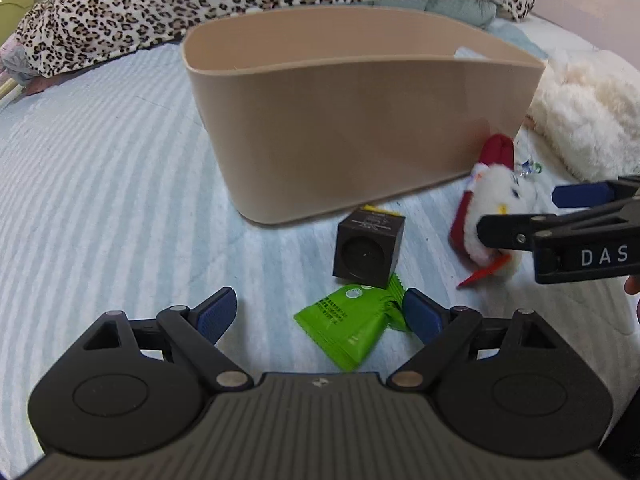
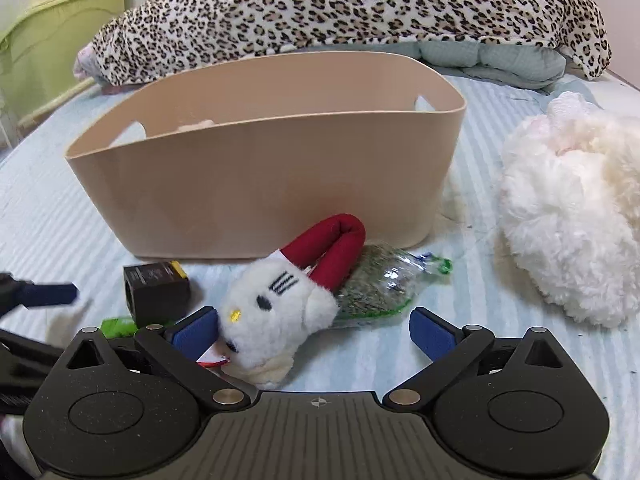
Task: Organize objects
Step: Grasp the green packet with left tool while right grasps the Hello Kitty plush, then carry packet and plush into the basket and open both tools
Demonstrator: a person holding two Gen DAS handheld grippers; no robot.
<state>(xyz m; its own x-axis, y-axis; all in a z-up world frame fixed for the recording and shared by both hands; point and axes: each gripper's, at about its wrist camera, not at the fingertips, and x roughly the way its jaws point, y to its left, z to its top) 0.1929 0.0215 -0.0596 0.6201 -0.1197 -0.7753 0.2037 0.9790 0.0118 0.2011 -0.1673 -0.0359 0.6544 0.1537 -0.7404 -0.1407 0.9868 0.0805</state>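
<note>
Straddling plush [image 2: 276,312] with right gripper [image 2: 314,330] wide open; soft, light, squashy, best pinched across head. Left gripper [image 1: 320,314] open over slippery green packet [image 1: 352,326].

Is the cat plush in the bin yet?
Out. The plush lies on the bed in front of the bin, between the open right claw's fingers.
</note>
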